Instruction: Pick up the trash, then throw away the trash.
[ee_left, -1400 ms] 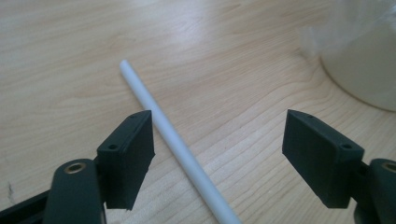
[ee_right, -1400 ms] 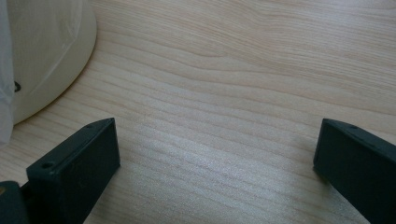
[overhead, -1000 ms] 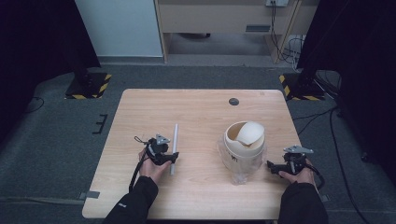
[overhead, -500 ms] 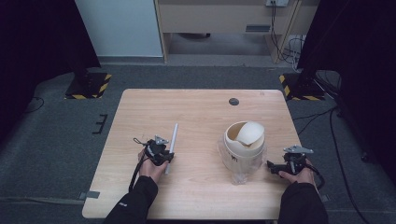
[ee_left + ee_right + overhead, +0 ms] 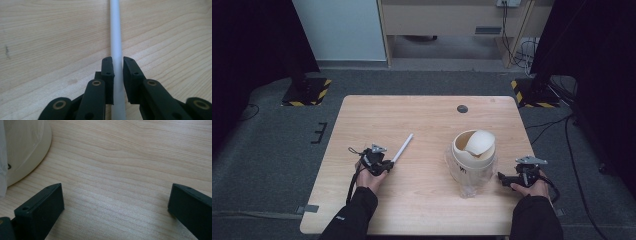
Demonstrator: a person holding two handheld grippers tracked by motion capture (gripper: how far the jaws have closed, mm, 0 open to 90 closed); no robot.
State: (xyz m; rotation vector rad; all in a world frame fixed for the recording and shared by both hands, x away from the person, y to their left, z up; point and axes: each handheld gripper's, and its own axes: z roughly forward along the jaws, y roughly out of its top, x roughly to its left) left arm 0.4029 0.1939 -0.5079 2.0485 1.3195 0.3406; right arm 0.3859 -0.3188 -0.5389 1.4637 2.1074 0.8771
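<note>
White rod (image 5: 402,147) has swung to a diagonal since earlier; left gripper (image 5: 118,64) pinches its near end, looks light, stiff, slippery. Right gripper (image 5: 115,202) gapes wide, empty, beside bin (image 5: 473,155).

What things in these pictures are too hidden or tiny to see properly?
- Inside of the cream bin: high view, its tilted swing lid covers the opening.
- Far end of the white rod: left gripper view, cut off by the top edge.
- Most of the bin: right gripper view, cut off at the left edge.
- Small dark spot on the table: high view, too small to identify.
</note>
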